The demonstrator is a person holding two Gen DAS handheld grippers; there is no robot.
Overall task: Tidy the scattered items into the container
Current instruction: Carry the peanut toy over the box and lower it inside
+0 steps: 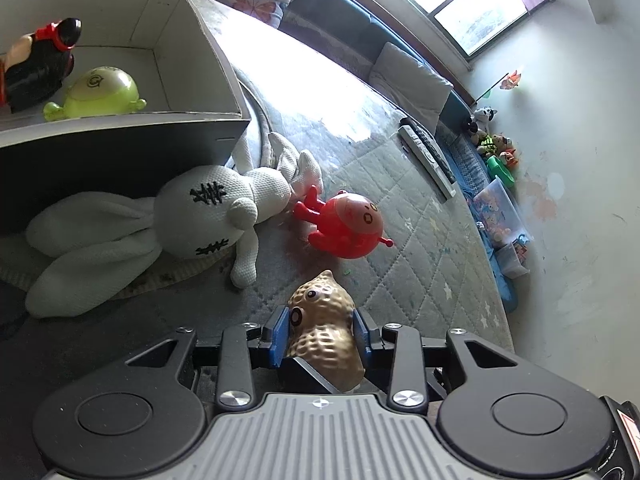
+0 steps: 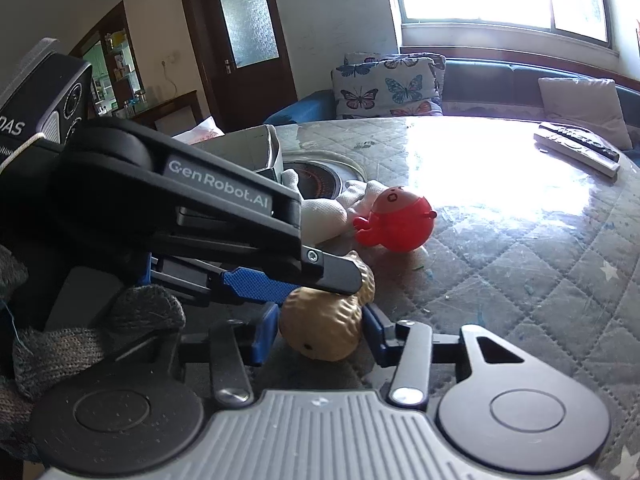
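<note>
A tan peanut toy [image 1: 324, 332] with eyes sits between the blue pads of my left gripper [image 1: 320, 334], which is shut on it. In the right wrist view the same peanut [image 2: 324, 328] lies between the pads of my right gripper [image 2: 320, 328], with the left gripper's finger [image 2: 280, 280] across its top. A red round toy [image 1: 346, 224] lies on the quilted table, also in the right wrist view [image 2: 400, 224]. A white plush rabbit [image 1: 192, 216] lies against the open box [image 1: 192, 60]. The box holds a green toy [image 1: 98, 94] and a black-and-red toy [image 1: 40, 60].
Two remote controls [image 1: 428, 156] lie at the table's far side, also in the right wrist view [image 2: 576, 148]. A round hotplate [image 2: 316, 176] is set in the table by the box. Butterfly cushions [image 2: 388, 88] and a sofa stand behind. Small toys [image 1: 496, 148] line the wall.
</note>
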